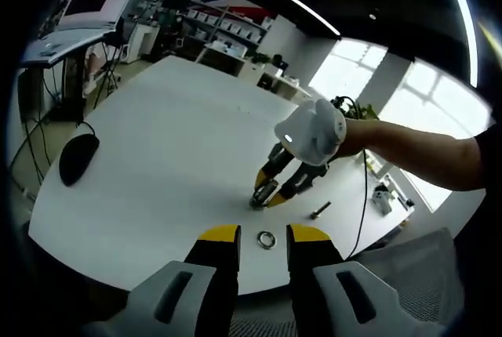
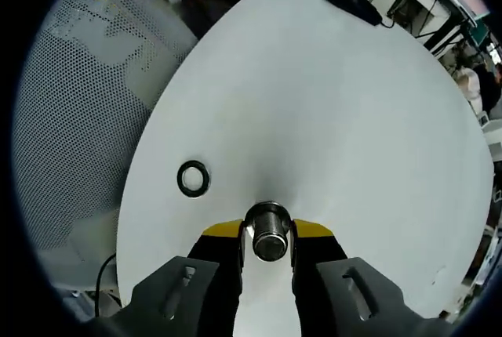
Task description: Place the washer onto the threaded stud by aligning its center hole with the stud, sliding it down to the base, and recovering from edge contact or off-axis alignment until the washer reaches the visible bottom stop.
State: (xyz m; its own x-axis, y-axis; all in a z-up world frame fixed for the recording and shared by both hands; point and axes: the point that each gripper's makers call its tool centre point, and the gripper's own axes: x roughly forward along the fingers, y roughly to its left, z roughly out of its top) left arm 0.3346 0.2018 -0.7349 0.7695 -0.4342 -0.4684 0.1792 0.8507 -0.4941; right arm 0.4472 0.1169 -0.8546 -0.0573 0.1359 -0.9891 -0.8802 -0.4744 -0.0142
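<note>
The washer [image 1: 267,239] lies flat on the bench [image 1: 172,157] just ahead of the spread left claw [image 1: 263,235], near the upright stud [image 2: 269,241] that the right claw [image 2: 267,237] pinches.

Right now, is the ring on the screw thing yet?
No. The washer lies flat on the table, apart from the stud held in the right gripper.

- We cannot tell, in the left gripper view, what the right gripper [image 1: 263,198] clamps; the piece is too small to make out.
- The small bolt [image 1: 319,211] beyond it is too small for us to read its thread.
- In the right gripper view, the yellow pads hide the flanks of the threaded stud [image 2: 269,239].
</note>
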